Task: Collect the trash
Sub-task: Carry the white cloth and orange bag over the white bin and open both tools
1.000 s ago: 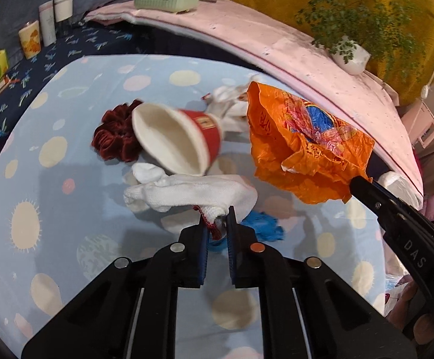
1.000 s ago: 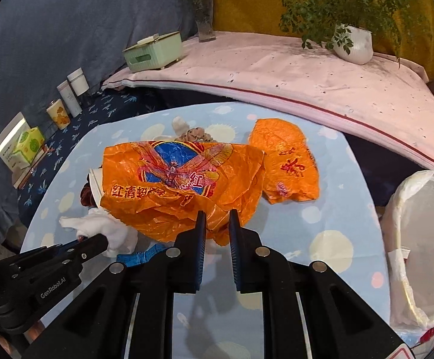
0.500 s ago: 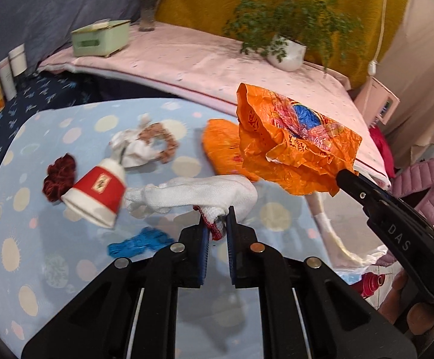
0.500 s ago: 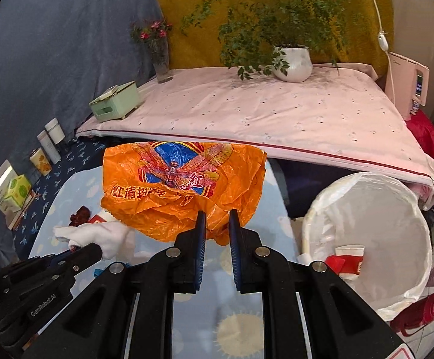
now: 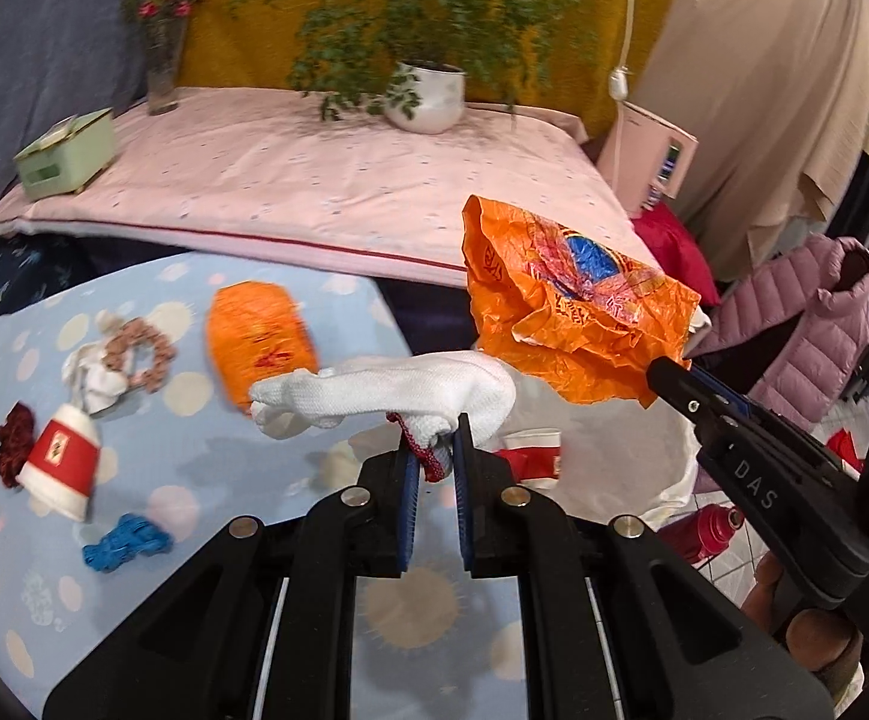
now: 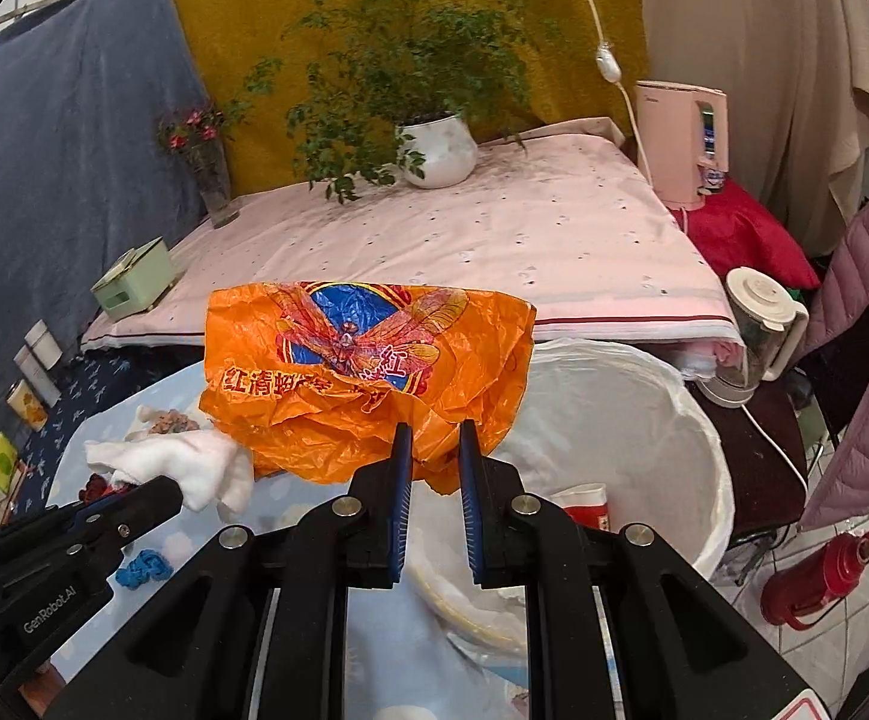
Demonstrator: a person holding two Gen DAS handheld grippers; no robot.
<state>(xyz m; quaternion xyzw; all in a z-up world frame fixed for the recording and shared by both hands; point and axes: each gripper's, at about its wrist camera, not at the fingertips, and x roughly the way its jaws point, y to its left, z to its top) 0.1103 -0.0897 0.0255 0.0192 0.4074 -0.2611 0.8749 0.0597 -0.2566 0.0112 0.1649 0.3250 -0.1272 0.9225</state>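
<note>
My left gripper [image 5: 433, 441] is shut on the red-trimmed cuff of a white sock [image 5: 386, 396], which hangs in the air over the table's right edge. My right gripper [image 6: 432, 441] is shut on a crumpled orange plastic bag [image 6: 362, 384] with a dragonfly print, held above the near rim of a white-lined trash bin [image 6: 632, 420]. A red and white paper cup [image 6: 584, 501] lies inside the bin. In the left wrist view the orange bag [image 5: 572, 324] hangs to the right of the sock, with the right gripper's black finger [image 5: 710, 402] below it.
On the blue dotted table [image 5: 194, 480] lie a second orange bag [image 5: 260, 342], a red paper cup [image 5: 59, 462], a dark red scrunchie [image 5: 14, 444], a blue scrap [image 5: 125, 543] and a white wad with a brown ring [image 5: 116, 360]. A red flask [image 6: 818, 570] stands on the floor by the bin.
Both grippers have swung right from over the table to the bin, carrying the sock and the orange bag. The table's trash has slid to the left of the views.
</note>
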